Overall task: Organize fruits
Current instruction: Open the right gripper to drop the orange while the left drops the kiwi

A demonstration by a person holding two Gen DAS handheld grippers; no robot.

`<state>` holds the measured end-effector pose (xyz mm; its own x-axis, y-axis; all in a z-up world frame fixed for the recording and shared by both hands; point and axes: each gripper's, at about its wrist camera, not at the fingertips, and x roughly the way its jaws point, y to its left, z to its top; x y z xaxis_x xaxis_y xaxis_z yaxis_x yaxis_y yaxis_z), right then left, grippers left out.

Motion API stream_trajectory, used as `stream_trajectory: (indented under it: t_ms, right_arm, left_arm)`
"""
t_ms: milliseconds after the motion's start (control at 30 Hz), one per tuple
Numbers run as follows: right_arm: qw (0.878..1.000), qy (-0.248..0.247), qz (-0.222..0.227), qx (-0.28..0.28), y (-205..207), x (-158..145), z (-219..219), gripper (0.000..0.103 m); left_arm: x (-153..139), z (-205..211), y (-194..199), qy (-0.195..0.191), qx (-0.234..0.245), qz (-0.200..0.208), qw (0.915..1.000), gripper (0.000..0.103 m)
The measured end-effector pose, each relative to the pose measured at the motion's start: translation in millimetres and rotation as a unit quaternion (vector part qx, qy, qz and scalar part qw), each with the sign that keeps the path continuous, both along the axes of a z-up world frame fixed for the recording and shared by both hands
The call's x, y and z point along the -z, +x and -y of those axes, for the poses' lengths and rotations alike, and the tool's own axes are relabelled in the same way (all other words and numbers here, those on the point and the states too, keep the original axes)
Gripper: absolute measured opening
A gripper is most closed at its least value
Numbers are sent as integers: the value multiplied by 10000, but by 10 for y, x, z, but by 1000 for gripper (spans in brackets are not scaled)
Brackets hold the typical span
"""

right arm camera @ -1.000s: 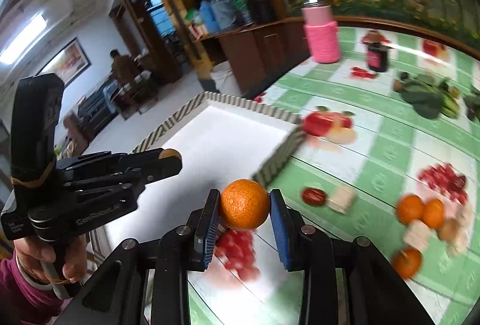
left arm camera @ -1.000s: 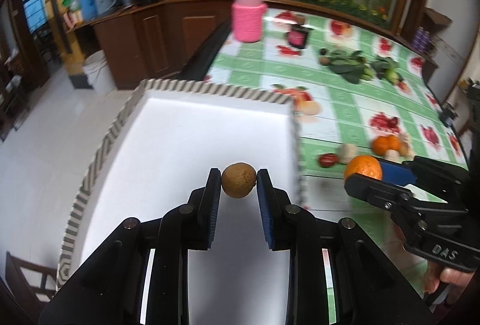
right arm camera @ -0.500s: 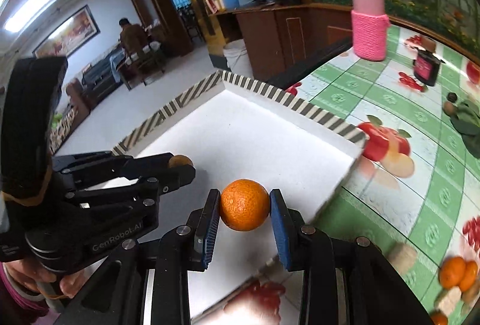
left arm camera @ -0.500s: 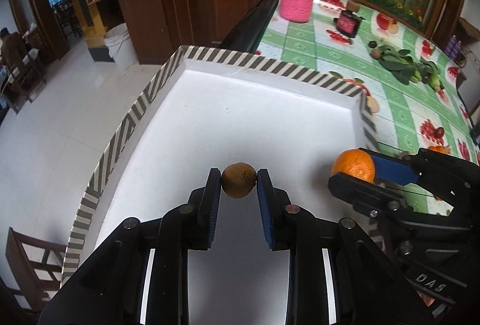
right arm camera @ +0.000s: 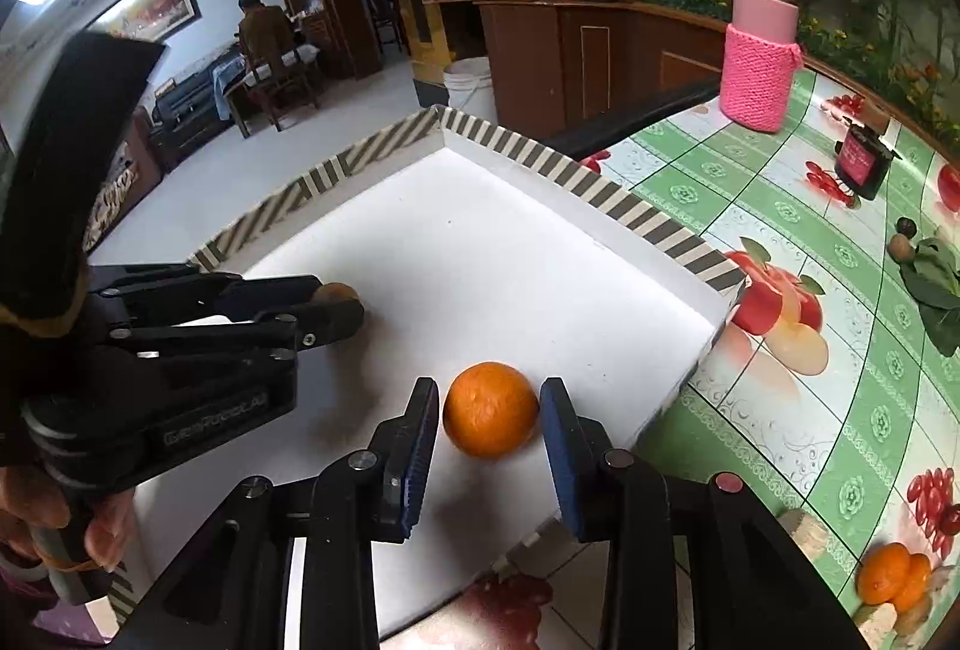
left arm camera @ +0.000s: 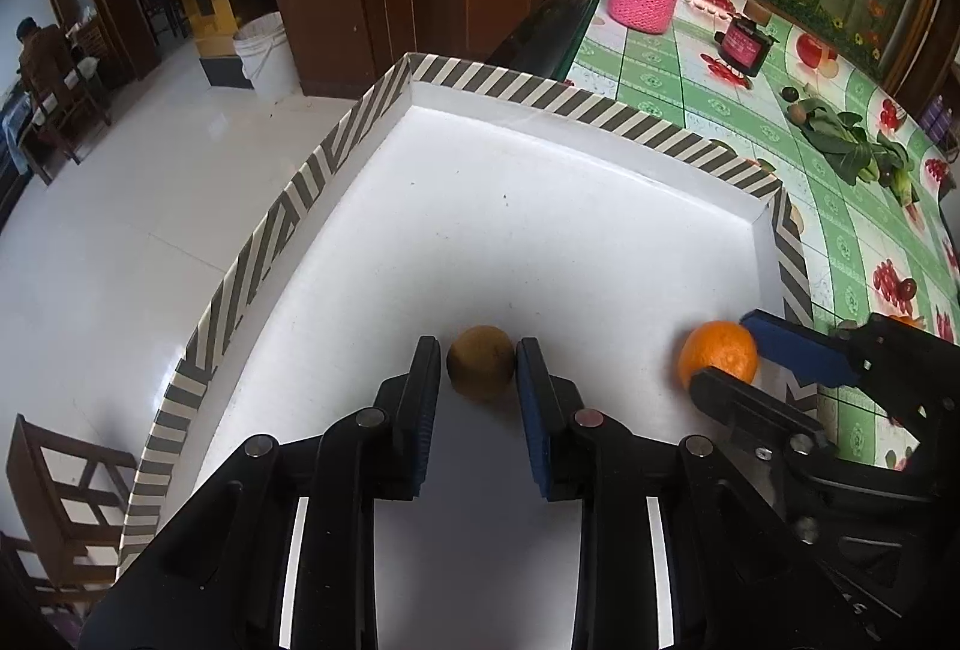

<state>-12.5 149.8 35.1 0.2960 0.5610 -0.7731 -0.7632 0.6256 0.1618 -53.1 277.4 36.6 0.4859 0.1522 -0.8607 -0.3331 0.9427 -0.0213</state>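
Both fruits now lie inside the shallow white tray with the striped rim [left arm camera: 336,152]. The orange [right arm camera: 491,409] rests on the tray floor near its right wall; the right gripper [right arm camera: 489,446] brackets it with jaws opening and a visible gap at each side, so it is released. The small brown round fruit [left arm camera: 480,369], species not determinable, sits on the floor toward the near left of the tray between the jaws of the left gripper [left arm camera: 477,398]; the pads stand close against it, a thin gap shows on the left side, and whether any pressure remains cannot be told. Handling judgement: the orange is light, firm, with a pebbled rind that grips well, best taken across its widest girth with moderate force to avoid bruising; the brown fruit is smaller, smooth and round, liable to roll on the flat floor once freed. Compared with one second ago, both fruits were carried clear of the tray floor, the orange over the fruit-print tablecloth [right arm camera: 810,410] outside the rim; both have since come down onto the tray.
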Motion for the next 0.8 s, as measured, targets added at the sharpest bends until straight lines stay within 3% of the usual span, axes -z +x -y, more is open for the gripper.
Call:
stream_trajectory:
  t_ms: [167,367,400,467,500,567,800]
  right_arm:
    - [9999,158,20,50,-44,-82,82,35]
    - [9996,271,54,91,-142,-156,179,35]
    - [9995,277,63,105,-158,-165,197,35]
    - [9994,309,67,145,-175,-180,249,35]
    - [9993,334,67,162,-187,-188,275,35]
    - [9990,392,69,224,-209,-213,346,35]
    - [9967,597,216,506,-340,-338,754,35]
  left_arm:
    - [9,-37,-14,-287,-14,6,9996,26]
    - [-84,31,-72,-152,-6,235,9996,26]
    - [-88,44,-68,-150,21,254,9996,30]
    - [-113,69,-80,-187,95,323,9993,63]
    - [-129,79,-91,-247,134,378,9989,67]
    - [-166,98,-113,-318,181,476,9982,68]
    - [-304,287,-230,40,368,642,9973,68]
